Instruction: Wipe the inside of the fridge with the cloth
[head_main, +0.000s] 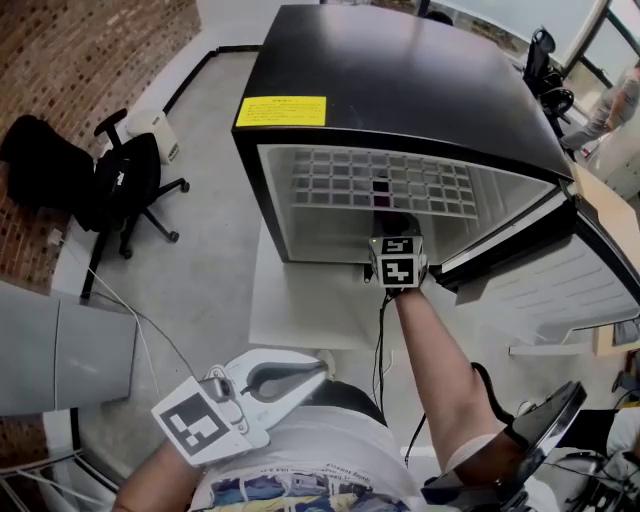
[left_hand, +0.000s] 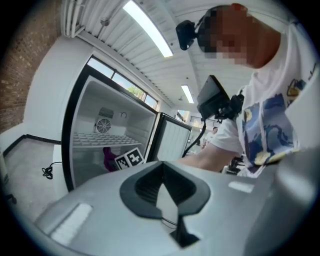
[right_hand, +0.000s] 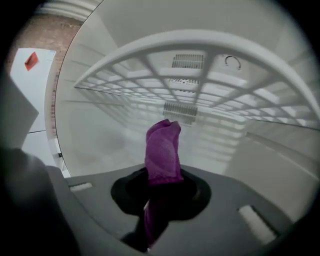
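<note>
We are looking down on a black fridge (head_main: 400, 90) with its door (head_main: 560, 285) standing open to the right. Inside, a white grid shelf (head_main: 330, 180) is spanning the compartment. We are reaching the right gripper (head_main: 396, 240) in beneath that shelf, its jaws clenching a purple cloth (right_hand: 162, 147) that is sticking up between them. Only the right gripper view is showing this grip. Only the left gripper view is showing a round fan (left_hand: 103, 125) on the back wall. The left gripper (head_main: 300, 378) is hanging outside by our shirt, jaws pressed together on nothing.
</note>
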